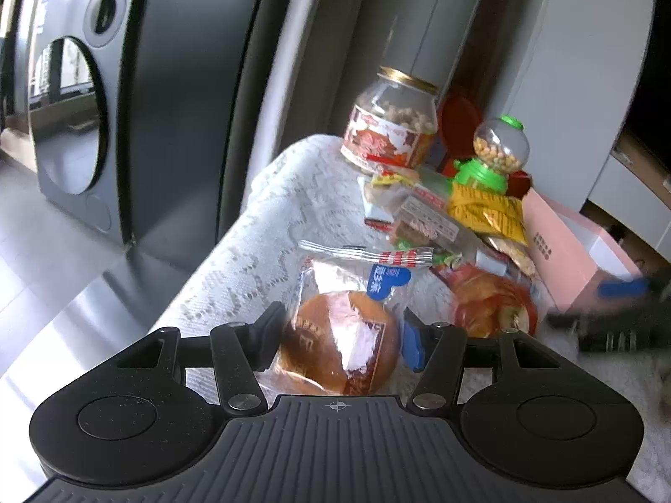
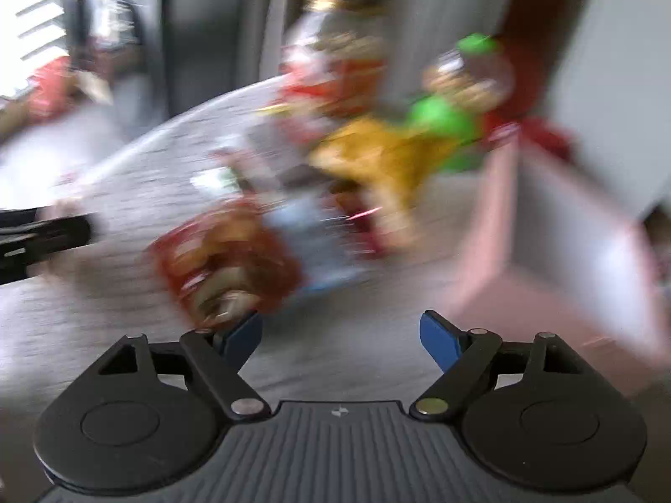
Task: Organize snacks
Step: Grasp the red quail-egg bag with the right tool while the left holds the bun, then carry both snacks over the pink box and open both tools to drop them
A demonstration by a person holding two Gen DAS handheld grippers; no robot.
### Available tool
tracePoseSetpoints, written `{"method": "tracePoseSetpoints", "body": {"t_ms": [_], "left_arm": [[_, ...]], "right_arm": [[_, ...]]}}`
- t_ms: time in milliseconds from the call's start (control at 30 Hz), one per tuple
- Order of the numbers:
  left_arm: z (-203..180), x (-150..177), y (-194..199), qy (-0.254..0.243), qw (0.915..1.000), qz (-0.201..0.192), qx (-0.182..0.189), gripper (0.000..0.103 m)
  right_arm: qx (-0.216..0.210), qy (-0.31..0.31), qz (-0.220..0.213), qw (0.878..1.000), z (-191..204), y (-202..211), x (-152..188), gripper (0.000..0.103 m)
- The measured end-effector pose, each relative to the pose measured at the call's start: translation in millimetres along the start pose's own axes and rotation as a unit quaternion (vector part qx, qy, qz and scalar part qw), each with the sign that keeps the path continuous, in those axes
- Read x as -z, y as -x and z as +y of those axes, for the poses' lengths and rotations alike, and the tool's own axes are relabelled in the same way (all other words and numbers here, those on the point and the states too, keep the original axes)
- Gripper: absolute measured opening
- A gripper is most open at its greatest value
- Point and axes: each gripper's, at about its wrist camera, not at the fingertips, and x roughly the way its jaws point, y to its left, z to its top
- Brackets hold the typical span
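My left gripper (image 1: 342,343) is shut on a wrapped round bun (image 1: 339,343) and holds it over the white lace tablecloth (image 1: 251,251). Behind it lies a heap of snack packets: a red bread packet (image 1: 492,306), a yellow bag (image 1: 490,209), and wrapped bars (image 1: 423,218). A clear jar of snacks (image 1: 392,119) and a green candy dispenser (image 1: 495,155) stand at the back. My right gripper (image 2: 342,335) is open and empty; its view is blurred by motion. In front of it lie the red packet (image 2: 222,260) and yellow bag (image 2: 377,159). The right gripper shows blurred in the left wrist view (image 1: 620,314).
An open pink box (image 1: 574,251) stands at the right of the heap; it also shows in the right wrist view (image 2: 566,226). A dark appliance (image 1: 105,105) stands on the floor to the left of the table. The table's left edge drops off to the floor.
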Motion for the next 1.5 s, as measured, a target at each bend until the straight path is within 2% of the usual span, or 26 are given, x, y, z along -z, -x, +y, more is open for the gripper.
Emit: {"method": "tracePoseSetpoints", "body": {"t_ms": [33,67,167,233,400,533,633,767,833,900,1000,1167,1300,1400,1500], "left_arm": [[-1,2,-1,-0.002,1.0000,0.002,0.002,0.062],[-2,2,0,-0.004,1.0000,0.003,0.004,0.062],[0,0,3,0.003,0.9999,0.005,0.013,0.062],[2,-2,8,0.007,0.9999,0.004,0.010,0.062],[12,-7,26,0.003,0.9995,-0.017,-0.027,0.062],[26,-11,36,0.018,0.9985,-0.030,-0.043,0.062],[34,-12,38,0.031,0.9979,-0.034,-0.047,0.062],[35,-12,38,0.035,0.9980,-0.028,-0.044,0.062],[32,-12,39,0.030,0.9988,-0.024,-0.032,0.062],[25,-12,39,0.022,0.9995,-0.019,-0.016,0.062],[9,-10,39,0.005,0.9999,-0.010,0.012,0.062],[-33,-4,33,-0.042,0.9967,0.025,0.064,0.062],[-88,4,24,-0.115,0.9863,0.057,0.103,0.062],[-131,6,17,-0.168,0.9761,0.066,0.121,0.062],[-167,4,8,-0.207,0.9663,0.070,0.136,0.062]], "right_arm": [[0.010,-0.006,0.002,1.000,-4,1,-3,0.082],[-0.003,-0.027,0.011,1.000,-11,2,-6,0.082],[-0.105,-0.107,0.052,0.987,-23,6,-12,0.082],[-0.139,-0.128,0.070,0.979,-13,7,-15,0.082],[-0.166,-0.113,0.102,0.974,40,3,-26,0.082],[-0.157,-0.113,0.147,0.970,68,-22,-34,0.082],[-0.155,-0.134,0.145,0.968,74,-32,-43,0.086],[-0.157,-0.108,0.146,0.971,86,-44,-57,0.087],[-0.158,-0.083,0.143,0.974,90,-39,-54,0.084],[-0.164,-0.051,0.135,0.976,86,-30,-44,0.071],[-0.179,-0.049,0.134,0.973,60,-16,-22,0.071],[-0.182,-0.099,0.138,0.969,-4,-1,22,0.071],[-0.140,-0.150,0.122,0.971,-65,13,62,0.071],[-0.095,-0.182,0.097,0.974,-107,29,88,0.071],[-0.077,-0.209,0.072,0.972,-140,41,108,0.071]]}}
